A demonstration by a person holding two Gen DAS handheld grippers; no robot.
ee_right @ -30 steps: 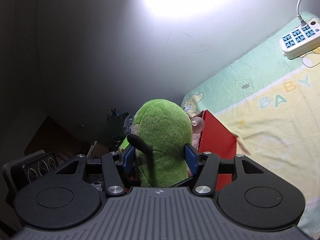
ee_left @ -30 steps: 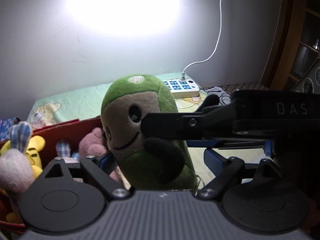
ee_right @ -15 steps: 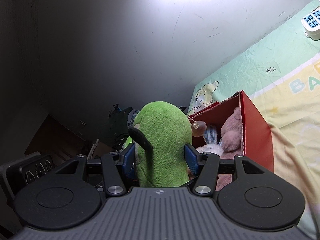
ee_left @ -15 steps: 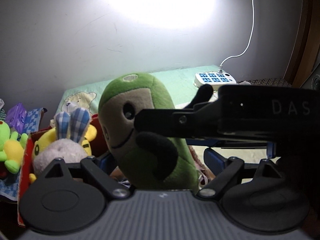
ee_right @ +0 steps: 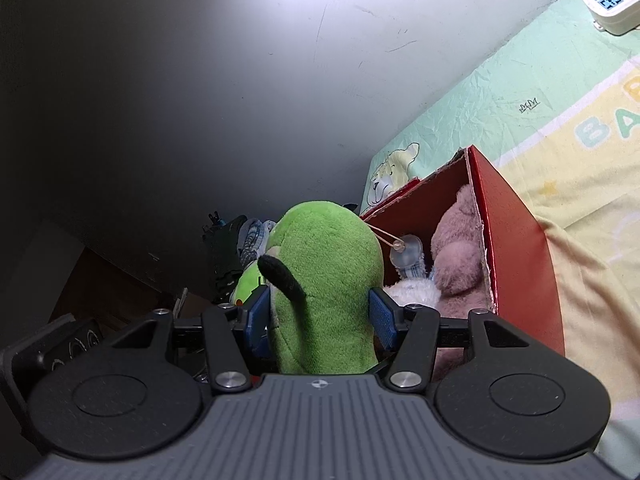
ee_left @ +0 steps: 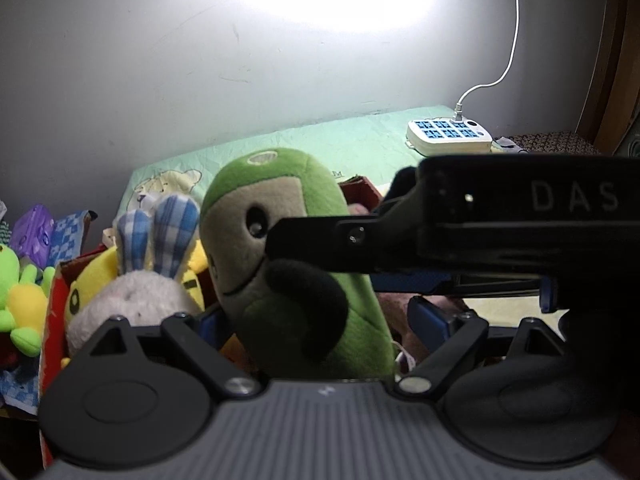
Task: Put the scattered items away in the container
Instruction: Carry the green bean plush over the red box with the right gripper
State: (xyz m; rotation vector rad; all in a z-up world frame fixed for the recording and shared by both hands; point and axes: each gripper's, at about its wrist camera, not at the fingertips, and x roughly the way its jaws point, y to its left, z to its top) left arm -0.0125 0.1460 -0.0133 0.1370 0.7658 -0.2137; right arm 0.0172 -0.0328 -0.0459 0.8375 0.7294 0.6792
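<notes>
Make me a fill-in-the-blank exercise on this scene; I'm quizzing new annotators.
1. The right gripper is clamped on a ____ plush toy.
2. The container is a ____ cardboard box.
3. Inside it, a ____ teddy bear leans against the wall.
4. The white power strip lies on the ____.

Missing words: green; red; pink; bed

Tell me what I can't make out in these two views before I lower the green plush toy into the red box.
- Base of the green plush toy: both views, hidden behind the gripper bodies.
- Floor of the red box: both views, covered by the pink plush and other toys.
- Left gripper contact with the toy: left view, right pad seems clear; left pad hidden.
- Right side of the bed: left view, blocked by the right gripper.
</notes>
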